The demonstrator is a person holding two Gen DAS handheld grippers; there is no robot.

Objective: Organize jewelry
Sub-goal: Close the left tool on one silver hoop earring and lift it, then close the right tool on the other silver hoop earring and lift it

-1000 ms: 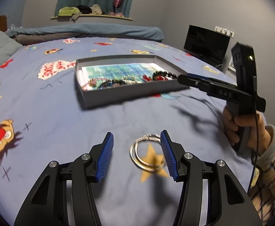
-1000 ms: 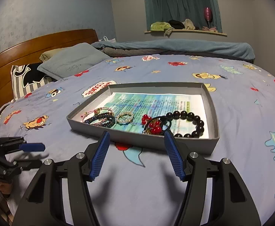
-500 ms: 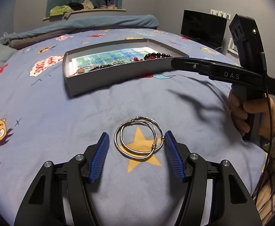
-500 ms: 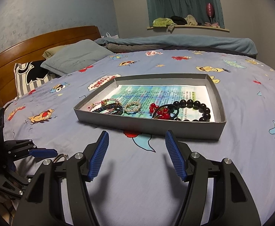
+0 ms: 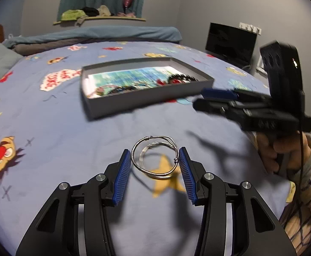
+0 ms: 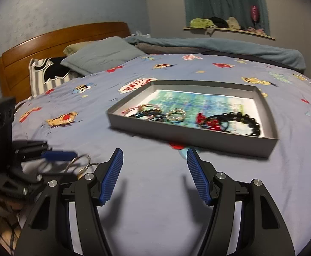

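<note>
My left gripper (image 5: 155, 160) is shut on a pair of silver bangles (image 5: 155, 160), with both blue pads touching their sides, and holds them tilted a little above the blue bedsheet. The grey tray (image 5: 146, 100) lies ahead, holding several bracelets, among them a black bead bracelet (image 6: 246, 120) and red beads (image 6: 206, 122). My right gripper (image 6: 154, 170) is open and empty, in front of the tray's near wall (image 6: 198, 137). It shows in the left wrist view (image 5: 217, 98) at the right. The left gripper with the bangles (image 6: 80, 163) shows in the right wrist view at lower left.
The bed is covered by a blue cartoon-print sheet (image 5: 48, 132). Pillows (image 6: 100, 55) and a wooden headboard (image 6: 48, 44) are at the far left. A folded blue blanket (image 5: 95, 33) lies beyond the tray. A black monitor (image 5: 230, 42) stands at the right.
My left gripper has closed on the silver bangles and lifted them off the sheet. My right gripper has drawn back and to the right of the tray.
</note>
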